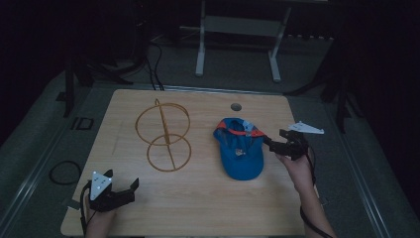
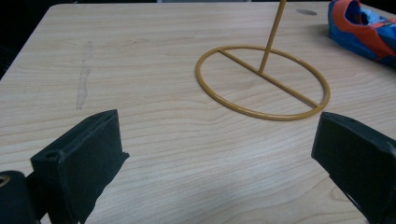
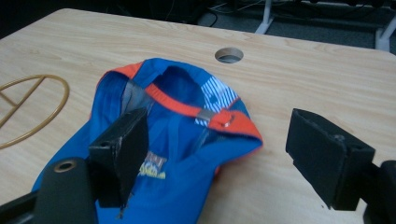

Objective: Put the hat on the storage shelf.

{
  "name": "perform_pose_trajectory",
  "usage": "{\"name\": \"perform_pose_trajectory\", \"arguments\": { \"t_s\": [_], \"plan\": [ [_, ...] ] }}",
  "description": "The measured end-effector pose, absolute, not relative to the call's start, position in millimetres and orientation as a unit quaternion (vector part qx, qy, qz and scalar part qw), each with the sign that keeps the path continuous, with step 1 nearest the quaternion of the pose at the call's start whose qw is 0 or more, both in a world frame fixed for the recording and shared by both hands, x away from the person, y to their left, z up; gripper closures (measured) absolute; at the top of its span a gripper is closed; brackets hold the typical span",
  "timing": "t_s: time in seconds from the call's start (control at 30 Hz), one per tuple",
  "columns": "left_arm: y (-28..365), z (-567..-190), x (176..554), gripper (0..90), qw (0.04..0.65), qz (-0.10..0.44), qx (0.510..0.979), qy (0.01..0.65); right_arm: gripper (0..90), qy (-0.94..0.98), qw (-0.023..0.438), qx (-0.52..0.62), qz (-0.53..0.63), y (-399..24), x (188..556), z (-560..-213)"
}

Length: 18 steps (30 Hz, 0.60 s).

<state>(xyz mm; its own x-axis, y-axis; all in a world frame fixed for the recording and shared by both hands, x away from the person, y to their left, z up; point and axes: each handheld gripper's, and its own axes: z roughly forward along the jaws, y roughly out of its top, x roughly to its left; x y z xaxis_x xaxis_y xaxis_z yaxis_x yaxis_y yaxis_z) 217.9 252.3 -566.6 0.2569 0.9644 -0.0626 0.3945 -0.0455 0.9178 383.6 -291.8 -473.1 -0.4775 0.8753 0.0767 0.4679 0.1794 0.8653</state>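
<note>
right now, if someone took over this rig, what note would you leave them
Right gripper: jaws open, nothing between the pads, poised at the right edge of the blue cap.
Left gripper: open and empty, low near the front left of the table.
The cap lies flat on the table, orange back strap toward the far side. The gold wire stand sits upright to its left, nothing on it.
Done: nothing gripped.
Left: probably grip the cap and set it on the stand.
</note>
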Motion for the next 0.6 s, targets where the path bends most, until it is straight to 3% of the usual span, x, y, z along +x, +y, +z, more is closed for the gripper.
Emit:
{"name": "perform_pose_trajectory", "arguments": {
  "t_s": [0.6],
  "plan": [
    [244.7,-564.6,215.5,2.3,0.433,0.320,0.688,0.487,22.0,0.743,0.209,0.480,0.418,-259.1,457.6,-490.8]
  ]
}}
